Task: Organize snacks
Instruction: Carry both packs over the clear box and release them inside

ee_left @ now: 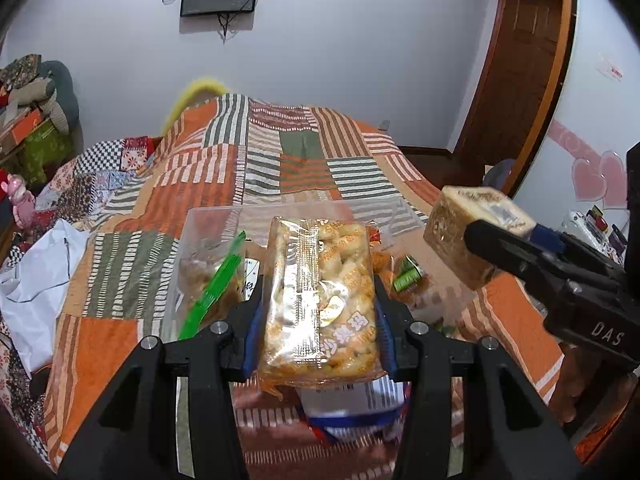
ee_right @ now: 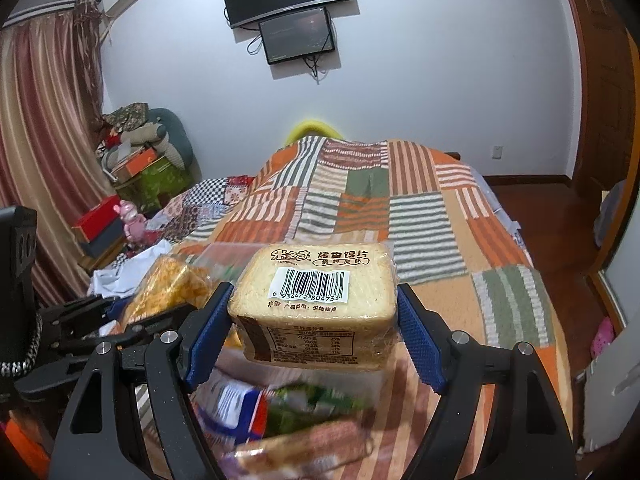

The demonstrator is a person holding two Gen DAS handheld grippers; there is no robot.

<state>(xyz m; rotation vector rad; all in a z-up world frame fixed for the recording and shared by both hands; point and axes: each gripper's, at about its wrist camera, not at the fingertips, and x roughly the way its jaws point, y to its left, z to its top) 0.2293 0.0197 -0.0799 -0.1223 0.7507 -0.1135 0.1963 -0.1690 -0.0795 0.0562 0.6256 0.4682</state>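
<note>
Left gripper (ee_left: 318,312) clamped on an orange puffed-snack pack (ee_left: 320,300), held lengthwise above a clear plastic bin (ee_left: 212,220) on the patchwork bedspread (ee_left: 168,184). Right gripper (ee_right: 314,312) pinches a wrapped toast-slice block (ee_right: 316,300), barcode side up, over blurred loose snack packets (ee_right: 288,412). Both packs are held clear of the bed. White bag (ee_left: 36,280) lies left.

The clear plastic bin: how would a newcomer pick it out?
Start at the patchwork bedspread. On its near part stands the clear plastic bin, just beyond the puffed-snack pack in the left hand-held gripper. It alone is see-through, with a green-edged bag leaning inside.
</note>
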